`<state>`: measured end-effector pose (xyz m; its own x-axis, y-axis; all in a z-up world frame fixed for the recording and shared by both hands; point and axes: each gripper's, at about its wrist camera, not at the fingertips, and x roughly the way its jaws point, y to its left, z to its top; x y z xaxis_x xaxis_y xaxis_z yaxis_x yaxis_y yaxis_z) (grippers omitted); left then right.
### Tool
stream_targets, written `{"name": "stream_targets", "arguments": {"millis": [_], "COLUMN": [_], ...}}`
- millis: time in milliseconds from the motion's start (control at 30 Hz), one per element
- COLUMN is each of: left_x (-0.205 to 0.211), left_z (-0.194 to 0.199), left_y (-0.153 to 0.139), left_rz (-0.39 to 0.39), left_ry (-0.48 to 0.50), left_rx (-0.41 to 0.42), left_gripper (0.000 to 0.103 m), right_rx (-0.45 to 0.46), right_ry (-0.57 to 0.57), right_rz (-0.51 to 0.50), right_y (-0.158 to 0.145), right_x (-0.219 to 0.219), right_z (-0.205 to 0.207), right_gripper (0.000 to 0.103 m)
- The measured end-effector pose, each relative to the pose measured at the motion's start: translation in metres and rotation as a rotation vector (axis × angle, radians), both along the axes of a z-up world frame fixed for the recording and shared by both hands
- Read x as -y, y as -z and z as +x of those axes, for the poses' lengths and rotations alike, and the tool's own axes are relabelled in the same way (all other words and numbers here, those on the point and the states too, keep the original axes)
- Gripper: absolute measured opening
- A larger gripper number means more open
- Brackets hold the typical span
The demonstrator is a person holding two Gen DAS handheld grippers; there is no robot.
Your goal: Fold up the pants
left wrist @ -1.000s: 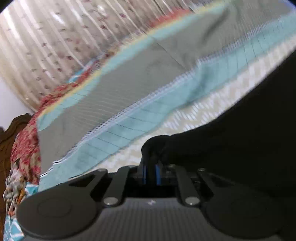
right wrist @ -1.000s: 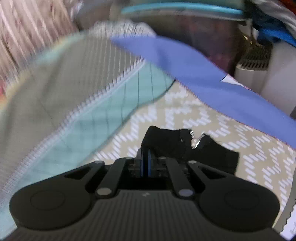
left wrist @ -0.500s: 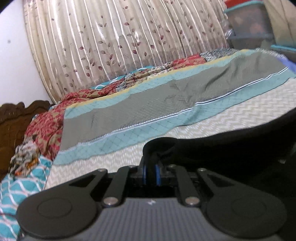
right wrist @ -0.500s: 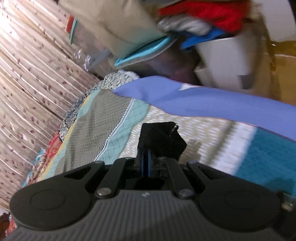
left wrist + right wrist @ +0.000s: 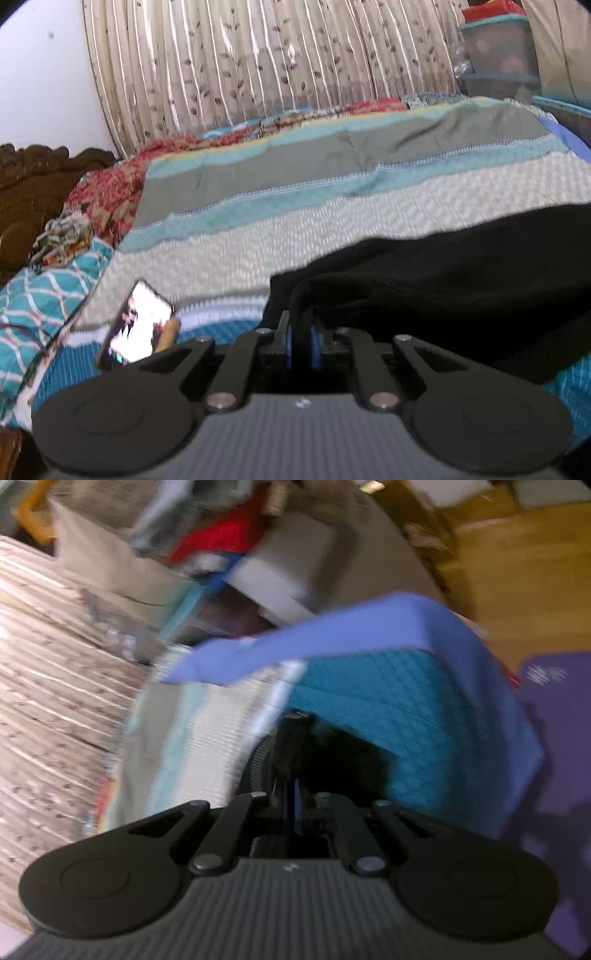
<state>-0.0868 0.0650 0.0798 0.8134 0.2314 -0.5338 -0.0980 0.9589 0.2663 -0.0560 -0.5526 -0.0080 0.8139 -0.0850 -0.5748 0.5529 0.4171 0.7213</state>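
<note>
Pants (image 5: 443, 266): one pair, plain black, soft and bunched, spread over the bed (image 5: 332, 206) on its patterned quilt. One lit phone (image 5: 138, 326) lies left of them. Left tongs (image 5: 300, 341): clamped tight on a black fabric edge, the bulk trailing off right. Right tongs (image 5: 295, 805): pinched closed on another bunched black edge, directly ahead of the tips, over the bed corner; view blurred.
</note>
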Motion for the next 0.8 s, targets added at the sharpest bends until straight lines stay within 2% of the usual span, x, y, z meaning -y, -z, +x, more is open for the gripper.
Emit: {"name": "stream_targets", "arguments": {"millis": [100, 167, 233, 267, 333, 400, 467, 533, 567, 600, 633, 700, 733, 800], "left_x": [-0.001, -0.002, -0.004, -0.005, -0.014, -0.03, -0.055, -0.085, -0.099, -0.11, -0.123, -0.139, -0.144, -0.151], "left_z": [-0.007, -0.01, -0.021, -0.028, -0.043, -0.052, -0.05, -0.043, -0.038, -0.035, -0.026, -0.013, -0.005, 0.008], "left_y": [0.011, 0.017, 0.016, 0.013, 0.005, -0.002, -0.008, -0.012, -0.012, -0.01, -0.006, 0.005, 0.012, 0.023], "left_rz": [-0.007, -0.004, -0.01, -0.017, -0.05, -0.109, -0.222, -0.402, -0.508, -0.599, -0.723, -0.883, -0.947, -1.008], "left_ry": [0.003, -0.008, 0.006, 0.021, 0.032, 0.0, -0.045, -0.096, -0.109, -0.113, -0.103, -0.095, -0.087, -0.096], "left_rx": [-0.021, -0.046, -0.044, -0.033, -0.004, 0.012, -0.001, -0.004, -0.002, -0.005, -0.02, -0.054, -0.075, -0.105], "left_gripper": [0.012, 0.017, 0.023, 0.027, 0.055, 0.059, 0.059, 0.065, 0.07, 0.081, 0.085, 0.085, 0.085, 0.084], "right_rx": [-0.069, -0.11, -0.097, -0.066, -0.011, 0.041, 0.117, 0.176, 0.194, 0.209, 0.225, 0.259, 0.279, 0.324], "right_ry": [-0.001, 0.063, 0.147, 0.176, 0.176, 0.098, -0.081, -0.331, -0.476, -0.59, -0.716, -0.989, -1.122, -1.349], "right_rz": [-0.046, -0.054, -0.019, -0.006, -0.054, -0.161, -0.263, -0.352, -0.403, -0.444, -0.482, -0.508, -0.521, -0.587], "right_y": [0.011, 0.013, 0.015, 0.014, 0.002, -0.018, -0.041, -0.062, -0.07, -0.075, -0.077, -0.074, -0.071, -0.065], "right_x": [0.001, 0.002, 0.009, 0.012, 0.009, -0.008, -0.037, -0.084, -0.117, -0.146, -0.182, -0.262, -0.302, -0.376], "right_z": [0.007, 0.008, -0.003, -0.012, -0.02, -0.02, -0.006, 0.017, 0.031, 0.04, 0.049, 0.063, 0.065, 0.063], "right_gripper": [0.008, 0.016, 0.054, 0.054, 0.054, 0.054, 0.054, 0.054, 0.054, 0.055, 0.055, 0.055, 0.055, 0.056]}}
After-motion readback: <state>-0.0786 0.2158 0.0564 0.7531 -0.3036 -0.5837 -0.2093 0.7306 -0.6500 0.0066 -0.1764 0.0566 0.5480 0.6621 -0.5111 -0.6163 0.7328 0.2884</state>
